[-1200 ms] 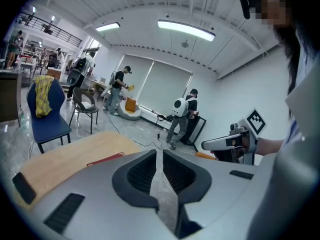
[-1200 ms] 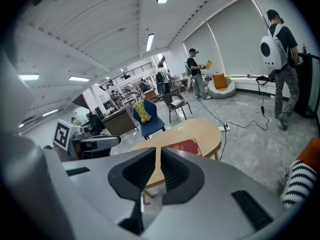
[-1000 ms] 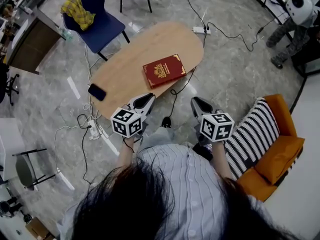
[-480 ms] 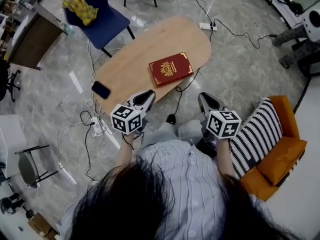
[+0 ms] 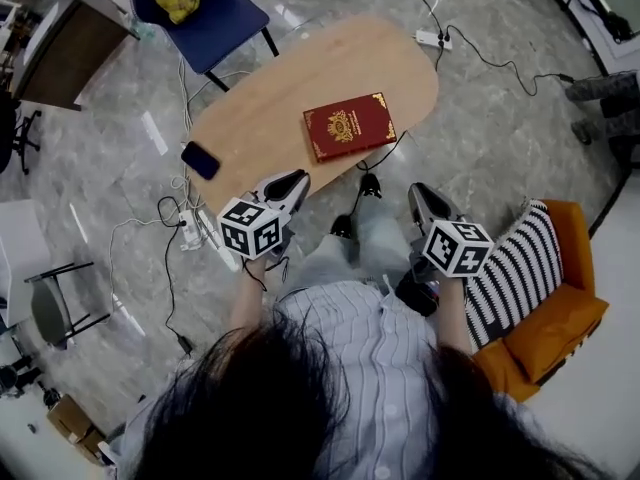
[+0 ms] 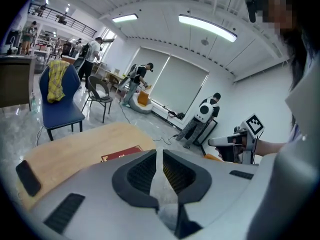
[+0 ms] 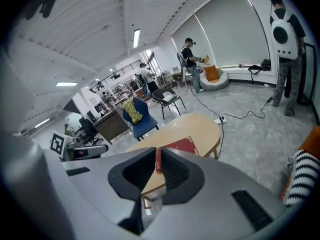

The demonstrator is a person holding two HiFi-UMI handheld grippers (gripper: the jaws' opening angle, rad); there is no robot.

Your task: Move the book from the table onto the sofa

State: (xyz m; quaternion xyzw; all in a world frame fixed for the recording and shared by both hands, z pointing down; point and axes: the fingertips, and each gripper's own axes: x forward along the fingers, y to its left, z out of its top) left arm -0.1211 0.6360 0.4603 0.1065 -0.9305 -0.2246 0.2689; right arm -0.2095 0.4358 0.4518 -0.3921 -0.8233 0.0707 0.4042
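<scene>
A dark red book (image 5: pixel 350 127) with gold ornament lies flat on the oval wooden table (image 5: pixel 290 88), toward its near right side. My left gripper (image 5: pixel 298 178) hovers over the table's near edge, short of the book, shut and empty. My right gripper (image 5: pixel 418 190) hangs off the table's edge to the right of the book, also shut and empty. The left gripper view has the book (image 6: pixel 122 153) just beyond the closed jaws (image 6: pixel 159 156). In the right gripper view the book (image 7: pixel 186 145) lies past the closed jaws (image 7: pixel 158 160). The orange sofa (image 5: pixel 555 303) stands at the right.
A black phone (image 5: pixel 200 159) lies at the table's left end. A striped cushion (image 5: pixel 508 268) rests on the sofa. A blue chair (image 5: pixel 215 18) with a yellow cloth stands beyond the table. Cables and a power strip (image 5: pixel 437 39) lie on the floor. People stand at the room's far side.
Both grippers have sunk a little and stayed shut. The head view has shifted, and the person's legs now show between the grippers. The book has not moved.
</scene>
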